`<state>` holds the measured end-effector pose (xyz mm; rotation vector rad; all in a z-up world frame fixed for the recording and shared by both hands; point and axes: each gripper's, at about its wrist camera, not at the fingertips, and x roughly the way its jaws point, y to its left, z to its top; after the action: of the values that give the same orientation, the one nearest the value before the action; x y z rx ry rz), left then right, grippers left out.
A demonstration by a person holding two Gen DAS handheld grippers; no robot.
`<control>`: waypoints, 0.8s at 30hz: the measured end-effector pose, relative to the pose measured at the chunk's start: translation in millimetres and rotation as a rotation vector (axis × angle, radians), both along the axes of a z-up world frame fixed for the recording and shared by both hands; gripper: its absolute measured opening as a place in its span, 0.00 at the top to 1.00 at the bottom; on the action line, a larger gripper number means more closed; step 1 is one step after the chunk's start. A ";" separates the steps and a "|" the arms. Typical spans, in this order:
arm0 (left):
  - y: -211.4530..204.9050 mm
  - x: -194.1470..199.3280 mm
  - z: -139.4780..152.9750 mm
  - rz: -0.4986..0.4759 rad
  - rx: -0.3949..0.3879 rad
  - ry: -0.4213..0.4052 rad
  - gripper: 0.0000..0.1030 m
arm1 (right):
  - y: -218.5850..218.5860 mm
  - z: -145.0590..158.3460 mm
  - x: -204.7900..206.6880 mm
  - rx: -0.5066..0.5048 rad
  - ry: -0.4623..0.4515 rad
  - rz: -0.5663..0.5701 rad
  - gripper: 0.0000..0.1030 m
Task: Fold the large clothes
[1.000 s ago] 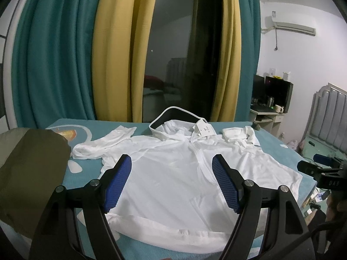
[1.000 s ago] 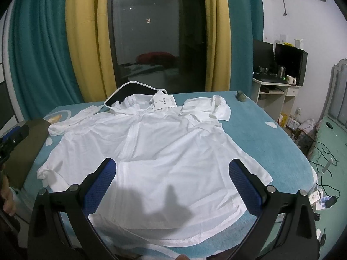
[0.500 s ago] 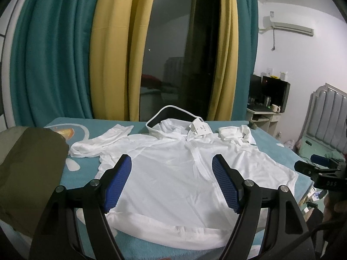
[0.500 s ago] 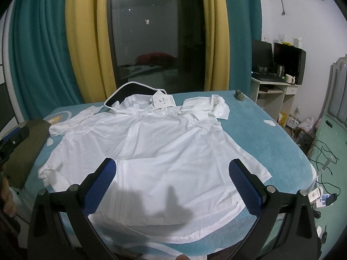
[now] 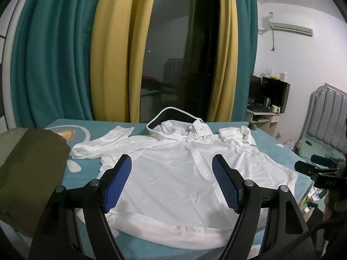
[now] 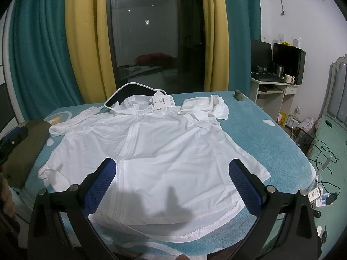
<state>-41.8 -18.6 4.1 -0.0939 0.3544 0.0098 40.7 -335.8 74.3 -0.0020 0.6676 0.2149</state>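
Note:
A white hooded zip jacket (image 5: 173, 173) (image 6: 164, 147) lies spread flat, front up, on a teal-covered table (image 5: 86, 164) (image 6: 256, 134). Its hood, with a paper tag, points toward the window, and both sleeves are bunched up near the shoulders. My left gripper (image 5: 172, 179) hovers open above the jacket's near left part, holding nothing. My right gripper (image 6: 172, 184) hovers open above the hem at the near right, also holding nothing. The right gripper's tip shows at the right edge of the left wrist view, and the left gripper's tip at the left edge of the right wrist view.
An olive-green folded garment (image 5: 26, 173) (image 6: 23, 147) lies at the table's left end. A small dark object (image 6: 239, 95) sits at the far right corner. Curtains and a dark window stand behind; a desk with monitors (image 6: 279, 65), cables and a bed are to the right.
Both views have pulled back and up slightly from the jacket, so more of its hem and the table show. The jacket has not moved and both grippers stay open.

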 end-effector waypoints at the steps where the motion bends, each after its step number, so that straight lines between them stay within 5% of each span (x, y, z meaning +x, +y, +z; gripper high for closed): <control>1: 0.1 -0.1 0.2 0.000 -0.002 0.000 0.23 | -0.1 -0.1 -0.5 -0.001 0.000 0.000 0.00; 24: 5.3 4.6 -1.1 -0.018 -0.022 0.014 0.23 | -0.7 -1.2 -0.8 0.001 0.002 0.000 0.00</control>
<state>-37.2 -13.3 3.0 -0.1119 0.3691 -0.0116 39.8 -336.5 73.1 -0.0006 0.6694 0.2152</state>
